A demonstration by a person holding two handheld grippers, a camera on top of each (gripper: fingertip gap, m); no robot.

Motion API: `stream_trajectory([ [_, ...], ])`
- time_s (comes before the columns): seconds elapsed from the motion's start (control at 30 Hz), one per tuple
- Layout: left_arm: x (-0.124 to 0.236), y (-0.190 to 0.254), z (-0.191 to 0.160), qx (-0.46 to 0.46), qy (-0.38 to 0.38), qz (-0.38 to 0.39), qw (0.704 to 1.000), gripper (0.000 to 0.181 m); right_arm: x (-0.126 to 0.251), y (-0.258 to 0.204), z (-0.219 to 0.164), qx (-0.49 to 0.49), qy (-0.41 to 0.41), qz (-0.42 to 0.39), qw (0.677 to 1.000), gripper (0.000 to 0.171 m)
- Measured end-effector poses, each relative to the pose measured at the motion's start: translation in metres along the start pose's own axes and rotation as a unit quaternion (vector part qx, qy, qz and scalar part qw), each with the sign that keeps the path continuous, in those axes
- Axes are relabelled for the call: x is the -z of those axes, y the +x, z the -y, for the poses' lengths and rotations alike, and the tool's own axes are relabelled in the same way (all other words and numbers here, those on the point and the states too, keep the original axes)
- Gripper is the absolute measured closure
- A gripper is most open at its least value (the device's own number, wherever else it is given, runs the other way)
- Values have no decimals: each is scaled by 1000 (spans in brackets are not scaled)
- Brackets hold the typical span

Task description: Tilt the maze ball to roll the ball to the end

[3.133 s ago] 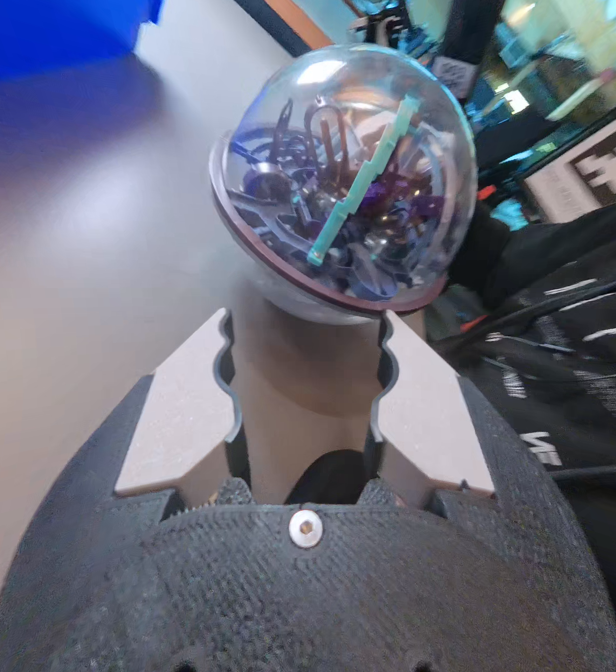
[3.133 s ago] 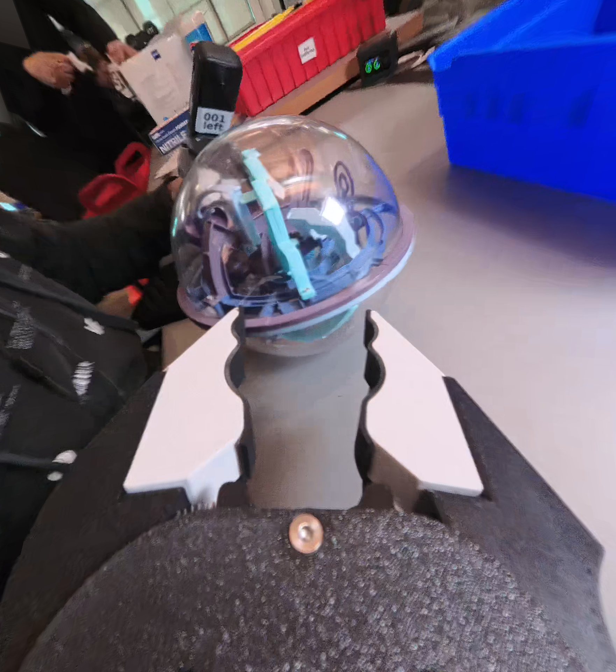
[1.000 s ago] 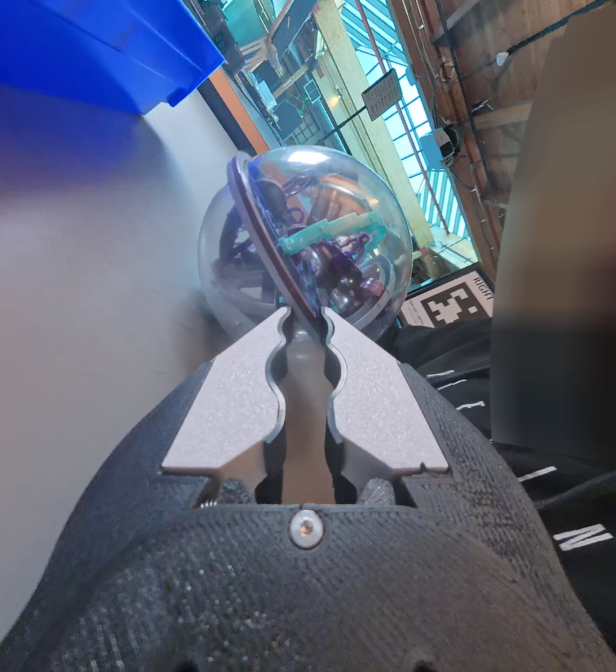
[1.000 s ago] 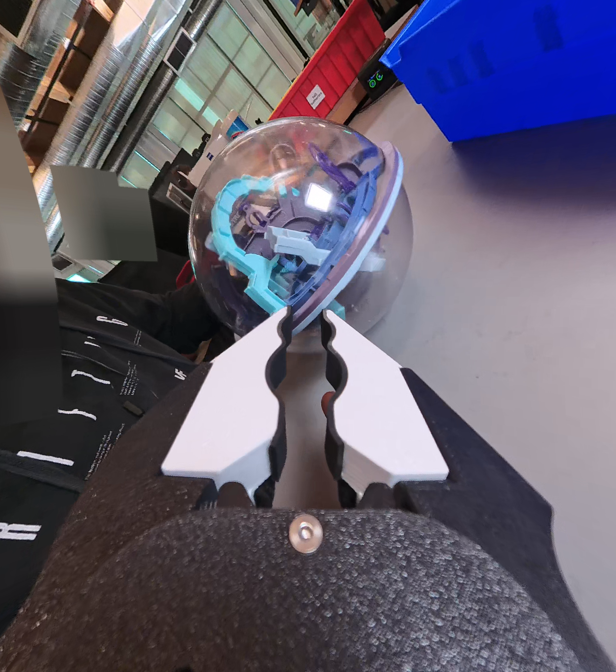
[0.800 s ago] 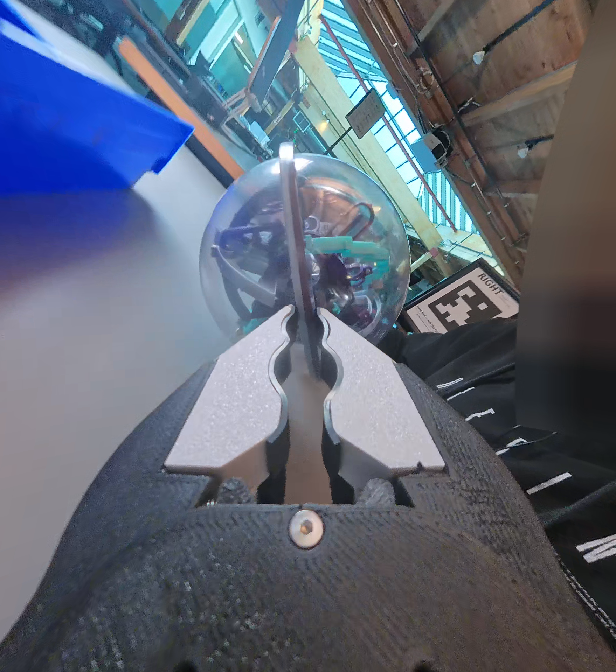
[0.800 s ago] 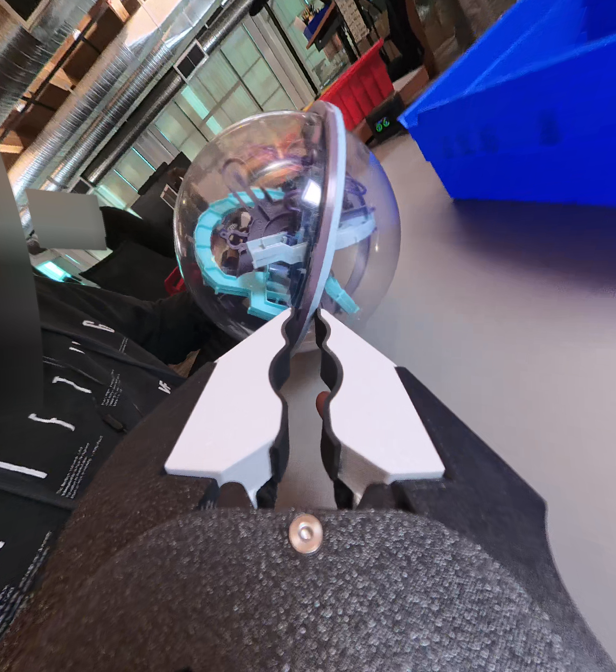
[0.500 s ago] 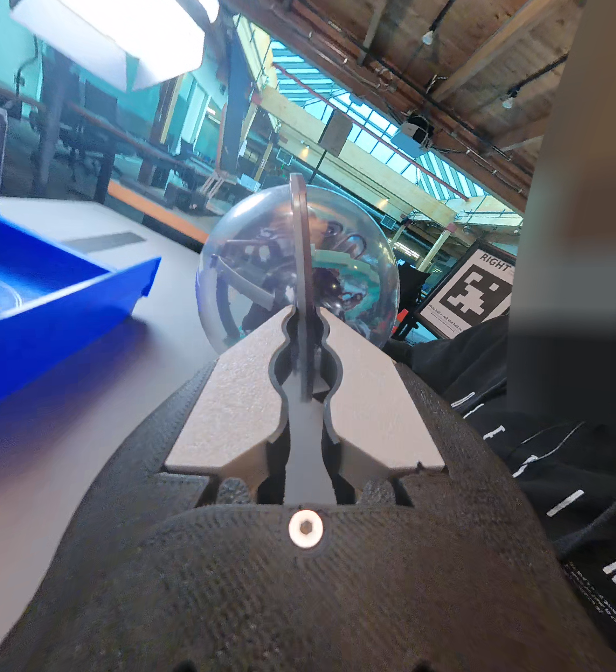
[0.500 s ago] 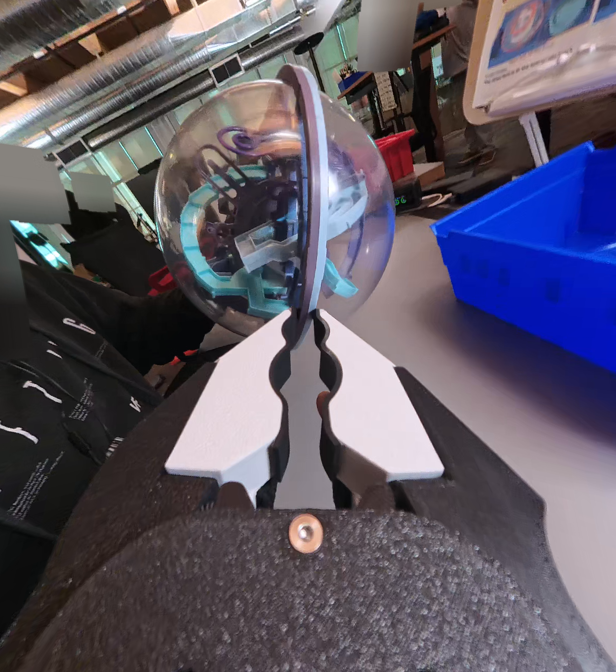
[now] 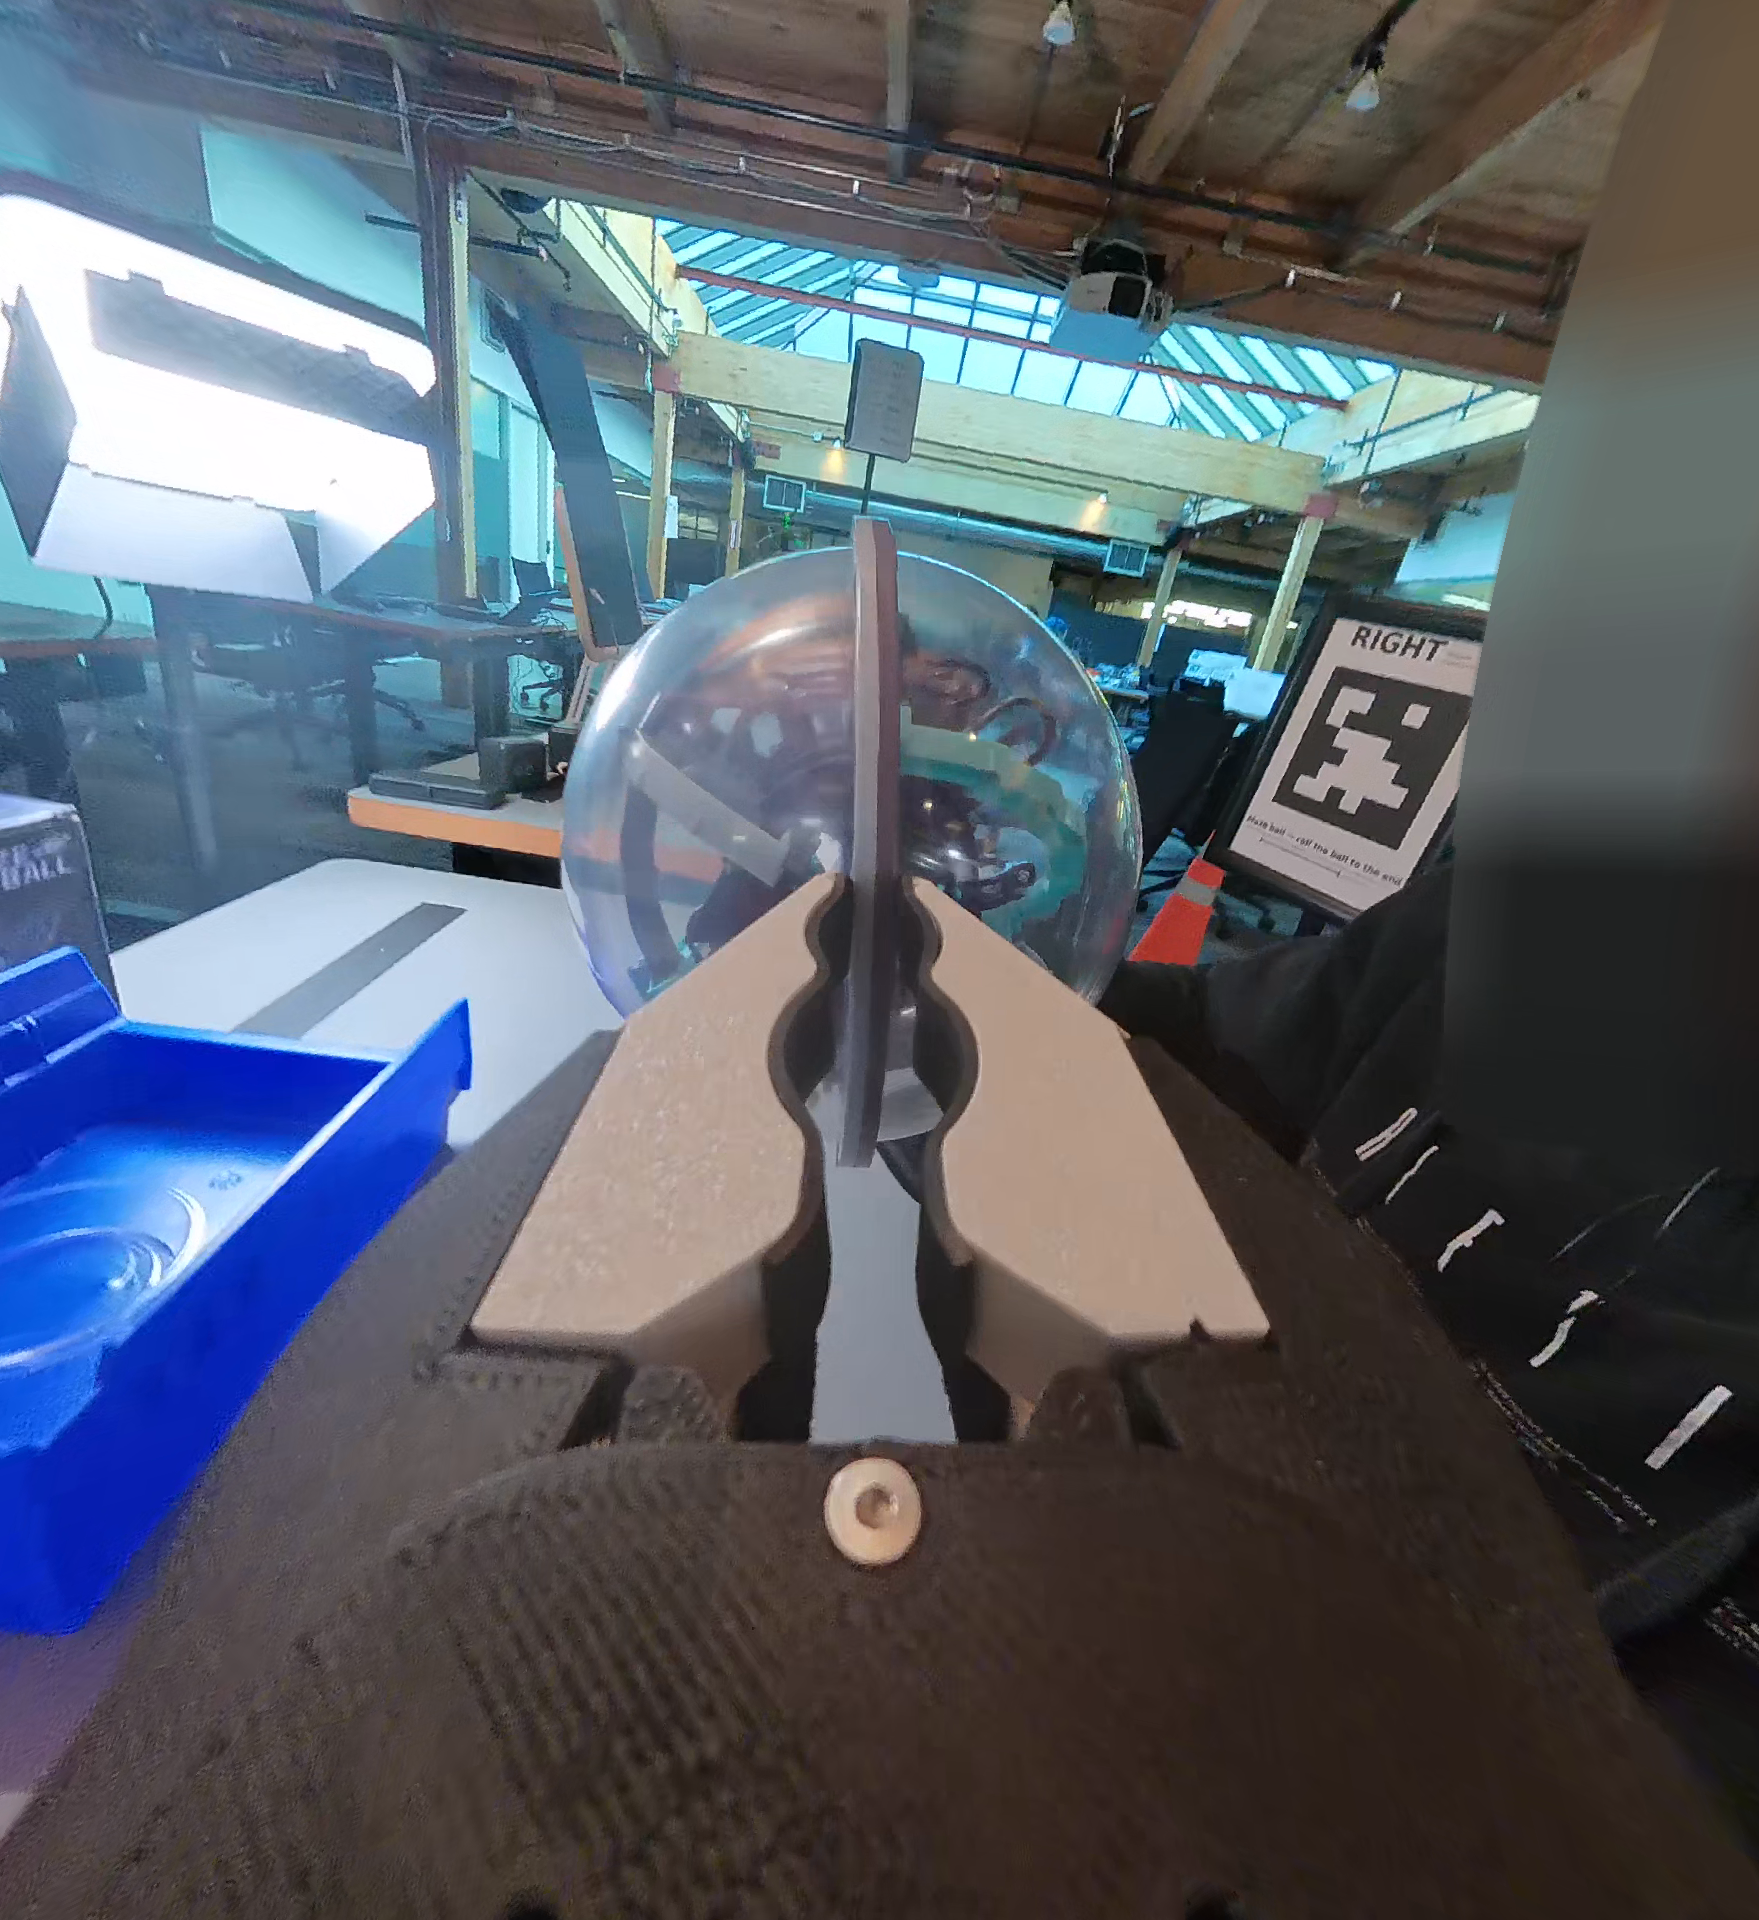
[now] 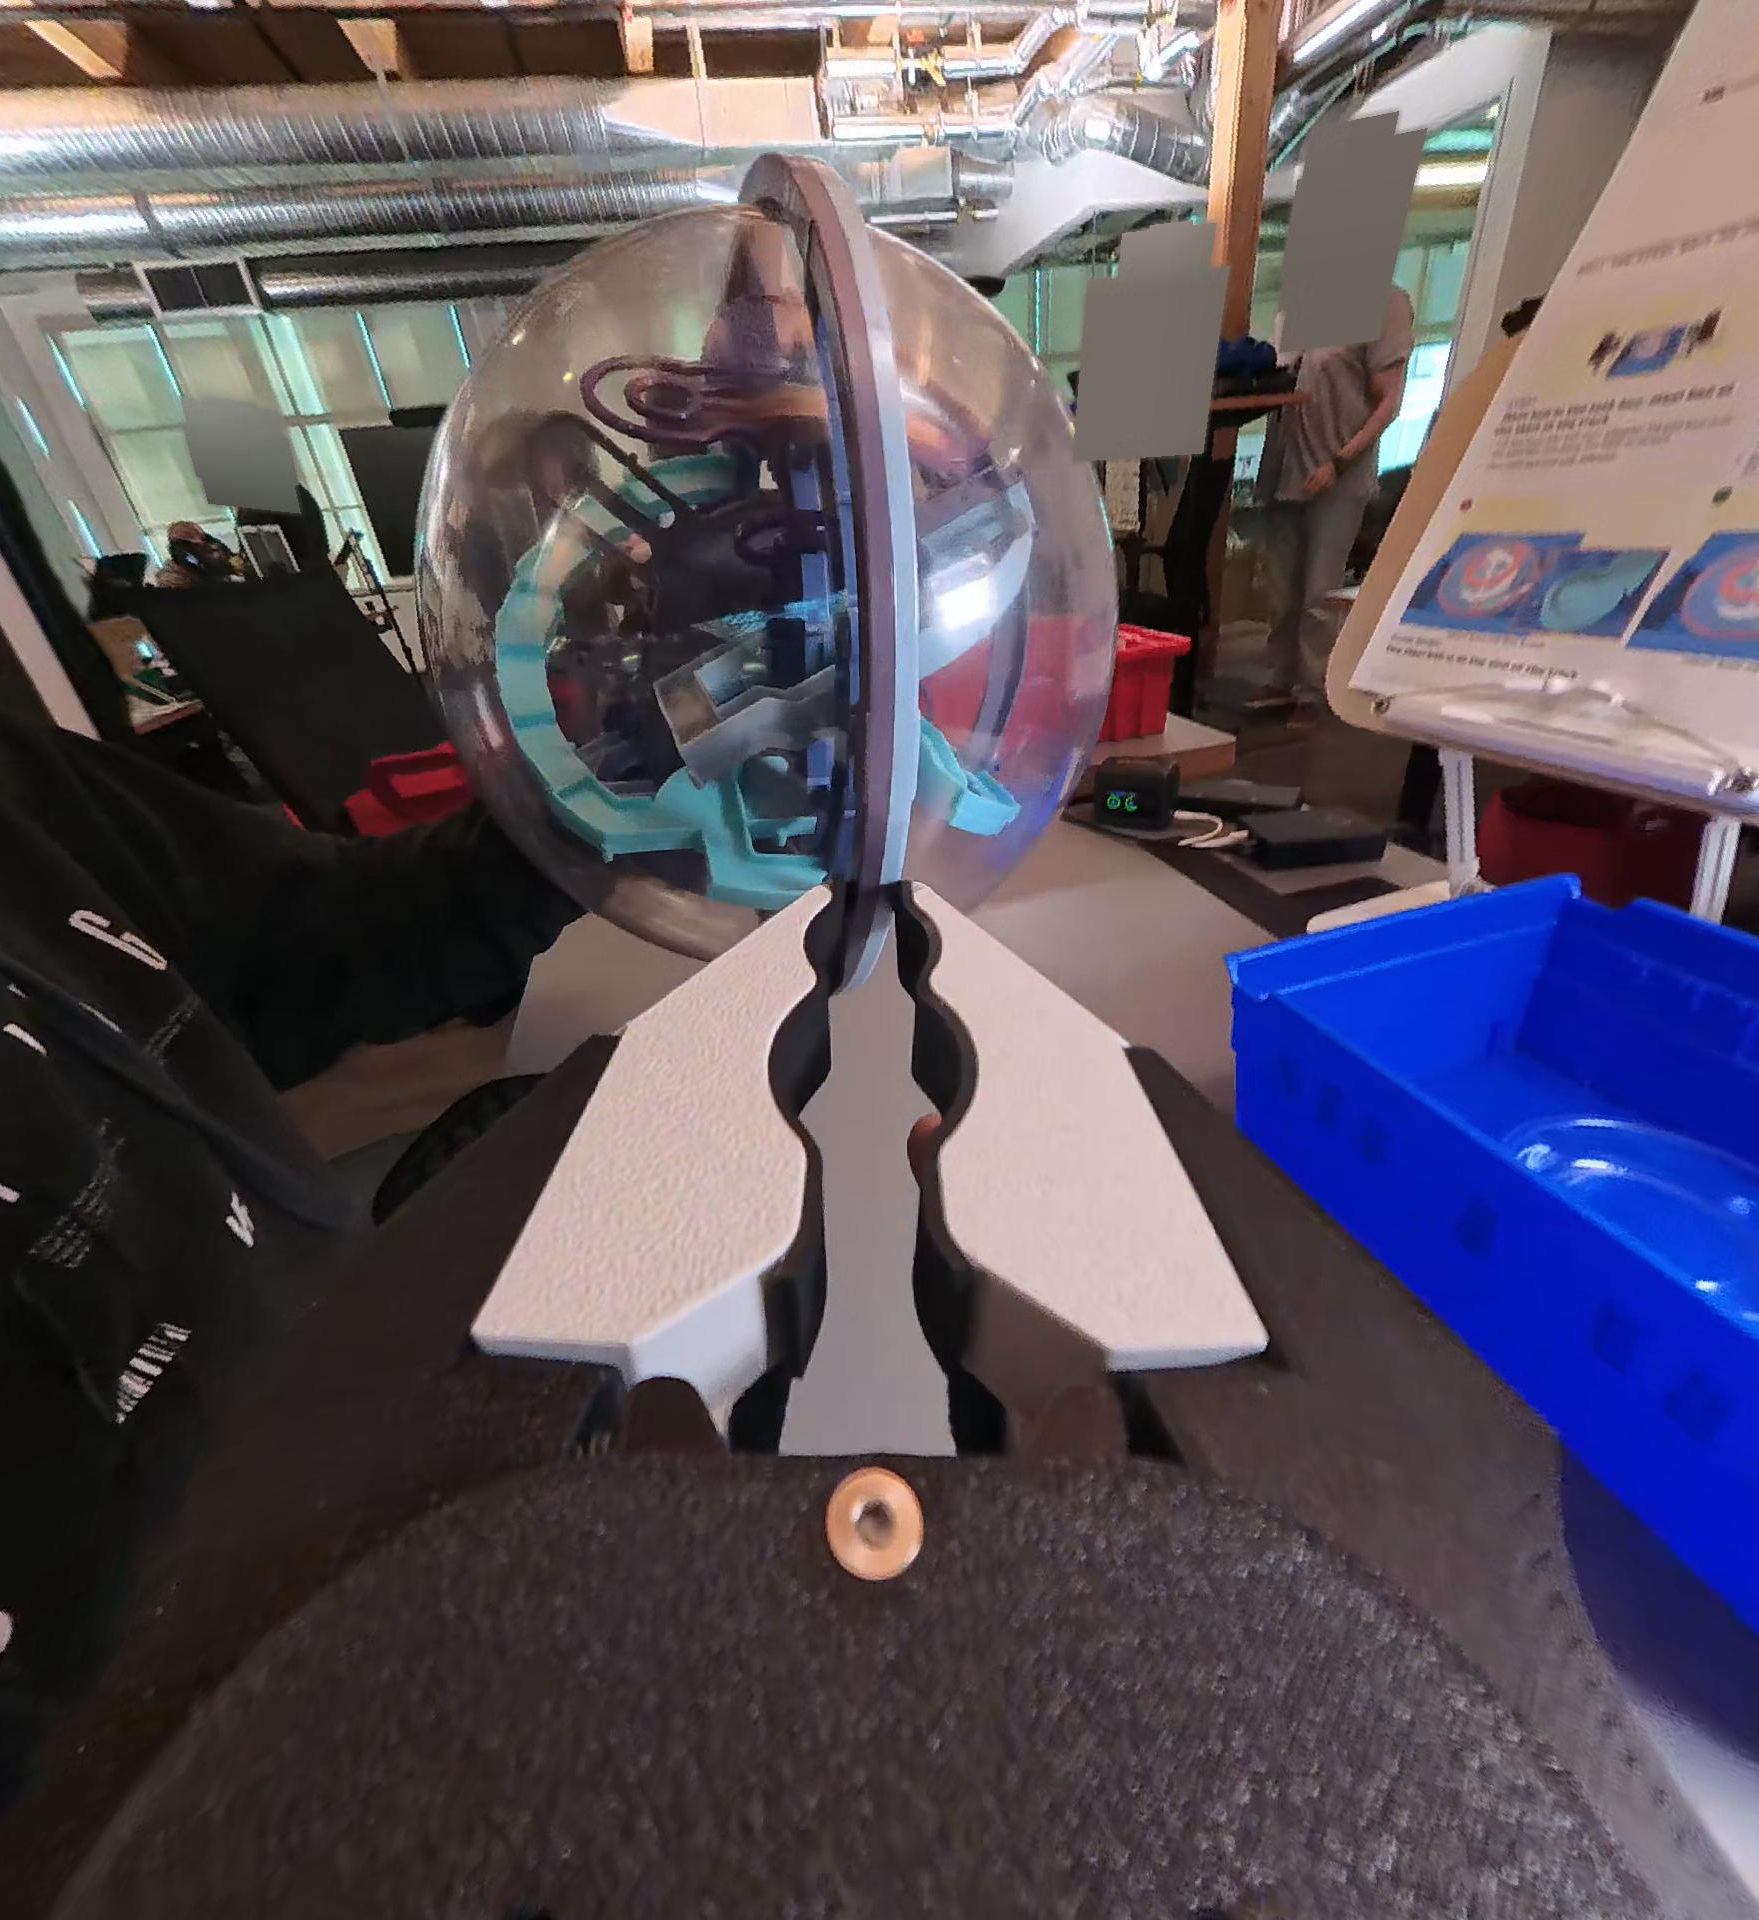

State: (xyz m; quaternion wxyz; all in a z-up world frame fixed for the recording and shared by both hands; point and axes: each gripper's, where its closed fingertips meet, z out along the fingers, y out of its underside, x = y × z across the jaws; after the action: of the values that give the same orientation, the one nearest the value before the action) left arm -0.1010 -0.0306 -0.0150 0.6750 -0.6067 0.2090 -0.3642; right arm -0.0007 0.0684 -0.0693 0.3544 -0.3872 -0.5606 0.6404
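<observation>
The maze ball (image 9: 750,790) is a clear sphere with teal, purple and grey tracks inside and a flat grey rim around its middle. It also shows in the right wrist view (image 10: 646,582). It is held in the air above the grey table. My left gripper (image 9: 870,914) is shut on the rim from one side. My right gripper (image 10: 864,914) is shut on the rim from the opposite side. The rim stands upright in both views. I cannot make out the small ball inside.
A blue bin (image 9: 127,1226) holding a clear dome stands on the table (image 9: 335,956) left of the left gripper; it shows right of the right gripper (image 10: 1540,1143). A dark box (image 9: 2,894) stands behind it. A person's black sleeves (image 10: 75,1039) and a sign stand (image 10: 1633,416) are nearby.
Both grippers have swung the maze ball up from a steep sideways tilt to level, lifting it off the table. The rim now stands upright. Both grips held throughout.
</observation>
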Motion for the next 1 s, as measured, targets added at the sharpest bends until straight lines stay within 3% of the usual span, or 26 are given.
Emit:
stream_trajectory([
  [0.53, -24, 45, 61, -141, -79, 10, 987, 174, -5, -9, 44, 69, 64, 1, 996, 165],
  [1.0, -38, 68, 110, -229, -18, -16, 973, 174, 8, -21, 126, 171, 55, -25, 983, 165],
])
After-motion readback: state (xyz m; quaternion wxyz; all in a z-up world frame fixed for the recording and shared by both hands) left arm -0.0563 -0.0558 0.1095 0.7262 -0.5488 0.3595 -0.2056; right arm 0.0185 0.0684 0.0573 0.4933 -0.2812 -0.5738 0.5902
